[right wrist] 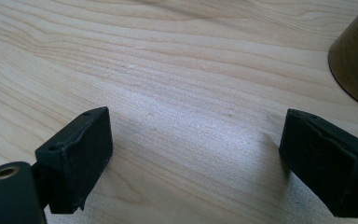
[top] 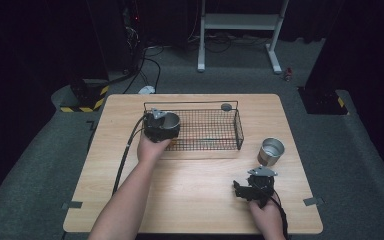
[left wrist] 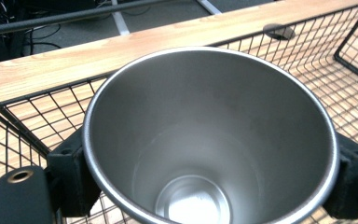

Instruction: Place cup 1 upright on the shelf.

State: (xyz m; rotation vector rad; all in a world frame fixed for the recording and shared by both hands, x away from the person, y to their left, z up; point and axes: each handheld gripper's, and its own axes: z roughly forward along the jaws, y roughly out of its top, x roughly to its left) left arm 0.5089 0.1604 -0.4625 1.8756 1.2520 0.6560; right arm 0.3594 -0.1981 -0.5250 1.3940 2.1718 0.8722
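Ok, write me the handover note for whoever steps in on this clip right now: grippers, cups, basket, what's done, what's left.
Left gripper: shut on a steel cup, held upright over the left end of the wire basket; whether it touches the basket floor cannot be told.
Right gripper: open, empty, low over the bare table.
Second steel cup: upright on the table, right of the basket, ahead of the right gripper.
Done: first cup brought to the basket.
Left, probably: release it, then pick up the second cup and put it in too.

Two black grippers — left gripper [top: 161, 126], right gripper [top: 254, 188] — grey three-cornered top plates, trailing black cables.
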